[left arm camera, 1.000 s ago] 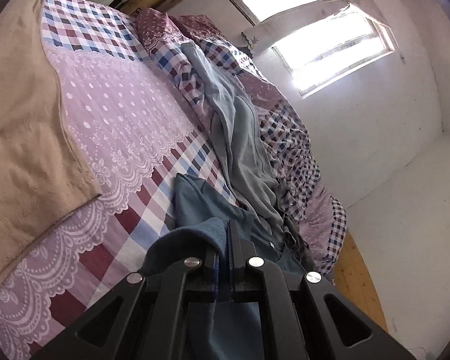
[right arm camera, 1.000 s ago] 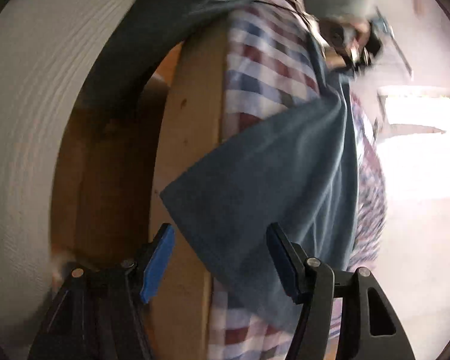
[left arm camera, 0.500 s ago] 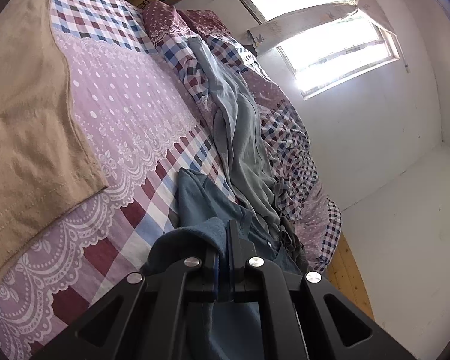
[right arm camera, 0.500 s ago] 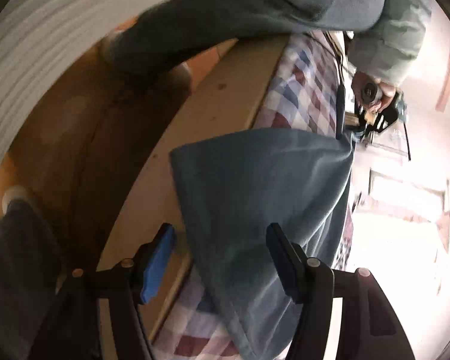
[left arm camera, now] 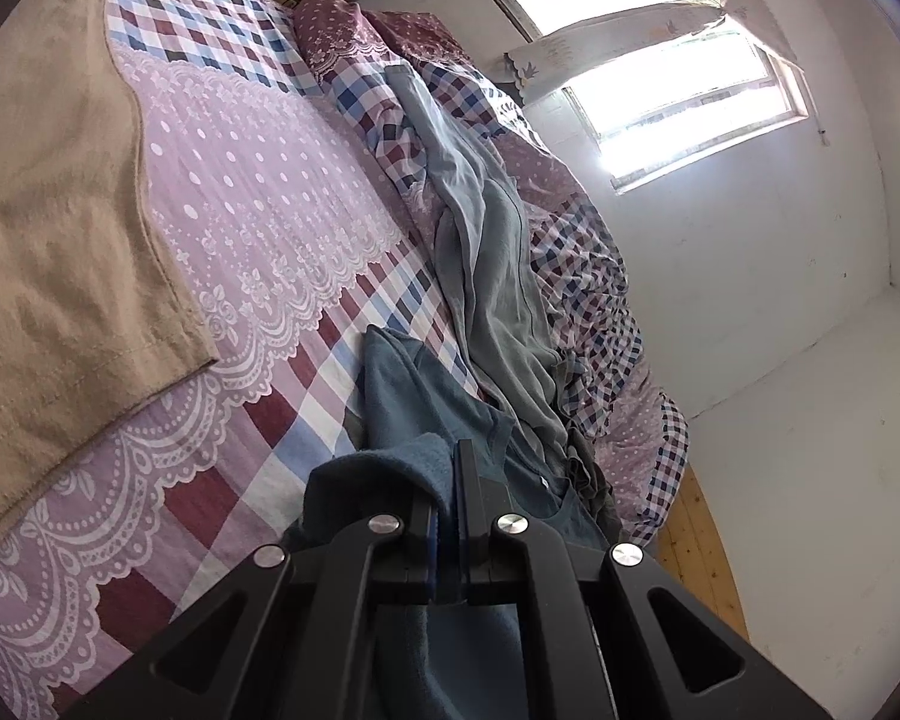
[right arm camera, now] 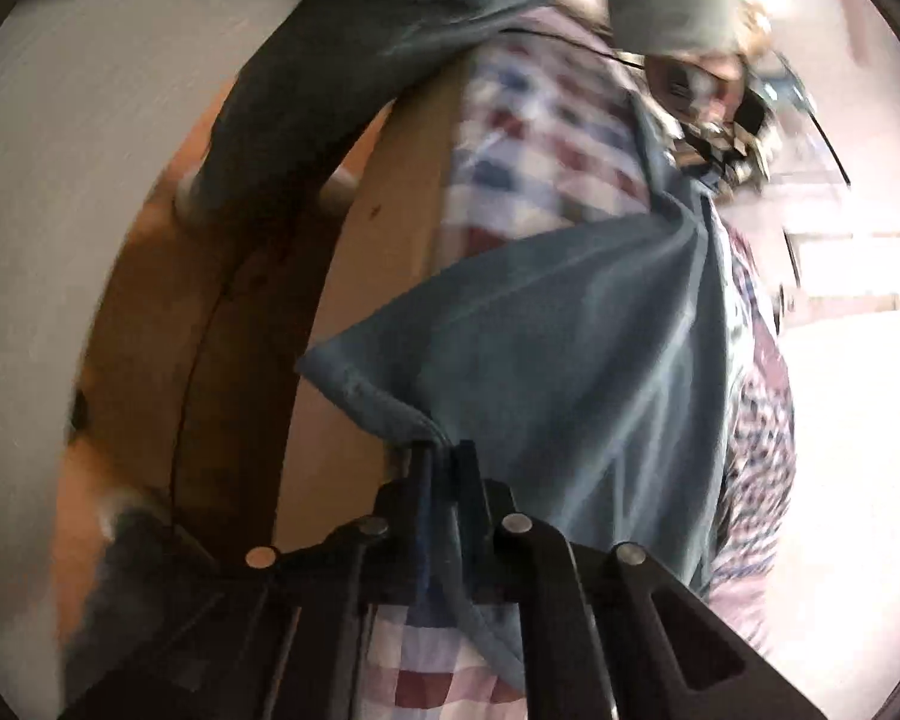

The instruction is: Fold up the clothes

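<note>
Two corners of the blue shirt [right arm camera: 570, 348] are clamped, one in the left tongs [left arm camera: 447, 480] and one in the right tongs [right arm camera: 444, 462], so it is stretched unfolded over the bed [left arm camera: 258, 228] edge, and folding is judged unfinished.

The black two-finger left gripper [left arm camera: 447, 516] is clamped tight on a fold of blue-grey cotton garment [left arm camera: 402, 408]. The black right gripper [right arm camera: 444, 468] likewise pinches its hem.

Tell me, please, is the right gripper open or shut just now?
Shut. The right gripper has its fingers pressed together on a bunched corner of the blue garment, which pulls taut from it.
</note>
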`<state>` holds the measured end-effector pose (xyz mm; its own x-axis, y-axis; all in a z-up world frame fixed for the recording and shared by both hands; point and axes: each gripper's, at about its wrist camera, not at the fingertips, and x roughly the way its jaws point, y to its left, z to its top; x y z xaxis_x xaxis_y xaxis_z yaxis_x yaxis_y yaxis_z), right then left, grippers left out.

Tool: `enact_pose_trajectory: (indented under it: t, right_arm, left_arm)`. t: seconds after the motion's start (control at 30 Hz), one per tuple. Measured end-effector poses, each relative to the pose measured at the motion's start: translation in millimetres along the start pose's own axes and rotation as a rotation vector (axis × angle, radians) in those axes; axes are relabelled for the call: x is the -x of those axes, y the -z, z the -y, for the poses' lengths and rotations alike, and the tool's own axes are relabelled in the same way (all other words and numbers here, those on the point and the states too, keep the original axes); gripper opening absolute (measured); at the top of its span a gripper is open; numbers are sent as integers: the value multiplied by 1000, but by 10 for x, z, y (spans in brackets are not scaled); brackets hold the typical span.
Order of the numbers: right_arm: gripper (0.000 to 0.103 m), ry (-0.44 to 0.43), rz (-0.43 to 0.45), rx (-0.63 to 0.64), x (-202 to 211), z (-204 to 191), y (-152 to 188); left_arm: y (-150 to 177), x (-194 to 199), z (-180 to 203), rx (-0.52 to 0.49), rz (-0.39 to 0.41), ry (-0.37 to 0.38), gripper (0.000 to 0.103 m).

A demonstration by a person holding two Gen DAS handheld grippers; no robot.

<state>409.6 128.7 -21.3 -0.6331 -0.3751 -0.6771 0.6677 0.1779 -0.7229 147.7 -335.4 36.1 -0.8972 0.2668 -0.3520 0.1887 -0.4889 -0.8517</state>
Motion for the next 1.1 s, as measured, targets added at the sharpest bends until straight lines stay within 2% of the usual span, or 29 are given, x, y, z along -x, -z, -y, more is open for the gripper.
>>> enact_pose_trajectory:
  t: [0.07,0.33,0.47,0.6,0.7,0.77,0.83,0.87,0.93,1.1]
  right_arm:
    - [5,-29,-1,-90,51,165,-15]
    - [4,-80,14,-864,217,1745,553]
    - [4,-92,15,-1266,23,2342,1241]
    - [7,-139,-96,-1524,-493,2465,1847]
    - [8,-161,-136,-1663,-750,2408,2106]
    - [11,-174,-109,-1707,-793,2387,2179]
    - [30,-180,-36,-1732,-778,2368,2226]
    - [45,-194,-2,-1749,-784,2383,2248]
    - [47,-219,53,-1772,-810,2418,2279]
    - [47,-235,11,-1689,-1025,2517,2179]
  left_arm:
    - [-6,2,-11,7,0,2,3]
    - [-2,18,-36,31,-6,26,3]
    - [-10,34,-63,60,-10,50,3]
    - [-12,29,-93,86,-18,64,3]
    - [-20,7,-110,88,-34,59,3]
    - [-27,-11,-126,88,-46,55,3]
    - [-24,-28,-148,93,-57,52,3]
    - [-22,-37,-161,95,-63,51,3]
    - [-19,-49,-166,92,-73,47,3]
    - [-25,-49,-164,92,-80,51,3]
